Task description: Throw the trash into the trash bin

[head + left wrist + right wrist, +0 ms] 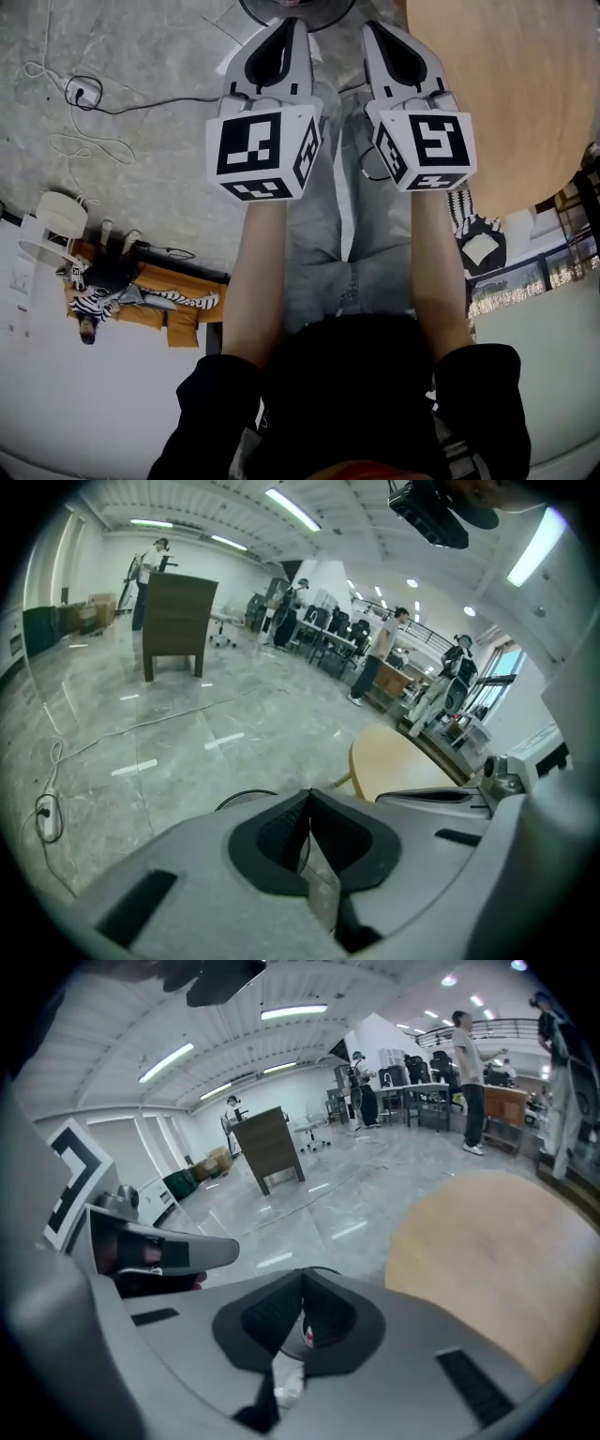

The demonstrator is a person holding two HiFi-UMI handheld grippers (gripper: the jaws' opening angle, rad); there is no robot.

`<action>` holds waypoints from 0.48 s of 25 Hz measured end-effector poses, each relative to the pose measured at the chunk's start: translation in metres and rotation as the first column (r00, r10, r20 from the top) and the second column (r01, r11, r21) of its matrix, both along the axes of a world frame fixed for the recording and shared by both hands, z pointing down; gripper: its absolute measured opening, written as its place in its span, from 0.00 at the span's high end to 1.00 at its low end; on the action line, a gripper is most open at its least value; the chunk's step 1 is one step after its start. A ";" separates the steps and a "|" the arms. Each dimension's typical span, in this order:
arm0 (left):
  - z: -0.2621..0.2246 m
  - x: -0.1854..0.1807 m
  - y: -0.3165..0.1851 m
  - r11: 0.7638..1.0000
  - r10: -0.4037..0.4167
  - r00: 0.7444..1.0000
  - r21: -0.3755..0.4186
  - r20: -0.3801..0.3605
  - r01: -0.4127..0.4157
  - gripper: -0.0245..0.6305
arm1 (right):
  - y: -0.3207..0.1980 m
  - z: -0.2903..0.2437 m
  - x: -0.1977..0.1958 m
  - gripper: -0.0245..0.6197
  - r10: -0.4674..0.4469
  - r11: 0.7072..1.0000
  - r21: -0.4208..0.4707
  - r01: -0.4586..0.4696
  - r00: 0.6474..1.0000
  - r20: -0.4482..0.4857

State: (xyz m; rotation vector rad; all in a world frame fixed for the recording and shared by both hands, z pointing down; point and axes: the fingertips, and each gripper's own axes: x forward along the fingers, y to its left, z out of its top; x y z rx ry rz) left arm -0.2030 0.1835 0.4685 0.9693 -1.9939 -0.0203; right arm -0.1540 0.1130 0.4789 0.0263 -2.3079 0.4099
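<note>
In the head view my left gripper (293,23) and right gripper (372,28) are held side by side, both pointing at a dark round trash bin (295,9) at the top edge. The left gripper (309,795) has its tips together, with the bin's rim (246,799) just beyond. The right gripper (302,1274) is also shut at the tips, over the bin's rim (324,1270). Through the slit below the right tips I see white and red scraps (287,1380). Whether they lie in the bin or hang between the jaws cannot be told.
A round wooden table (506,84) stands close on the right (497,1251). A cable and plug (80,91) lie on the grey floor at left, near a white stool (56,220) and an orange bench (178,314). A dark cabinet (176,621) and standing people (380,653) are far off.
</note>
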 end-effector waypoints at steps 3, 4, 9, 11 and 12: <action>-0.026 0.007 -0.016 0.999 0.040 0.999 0.015 0.027 -0.041 0.95 | -0.015 -0.025 0.013 0.95 0.056 0.998 -0.023 -0.055 0.998 0.033; -0.036 0.008 -0.022 0.998 0.052 0.998 0.022 0.039 -0.053 0.95 | -0.020 -0.034 0.017 0.95 0.067 0.998 -0.014 -0.067 0.997 0.041; -0.091 0.014 -0.048 0.992 0.115 0.986 0.035 0.124 -0.120 0.95 | -0.049 -0.082 0.038 0.95 0.123 0.991 0.036 -0.126 0.989 0.085; -0.113 0.019 -0.062 0.989 0.121 0.984 0.070 0.127 -0.131 0.95 | -0.063 -0.100 0.048 0.95 0.163 0.985 0.046 -0.169 0.982 0.097; -0.123 0.024 -0.069 0.986 0.129 0.984 0.089 0.123 -0.140 0.95 | -0.070 -0.109 0.055 0.95 0.187 0.980 0.047 -0.193 0.977 0.102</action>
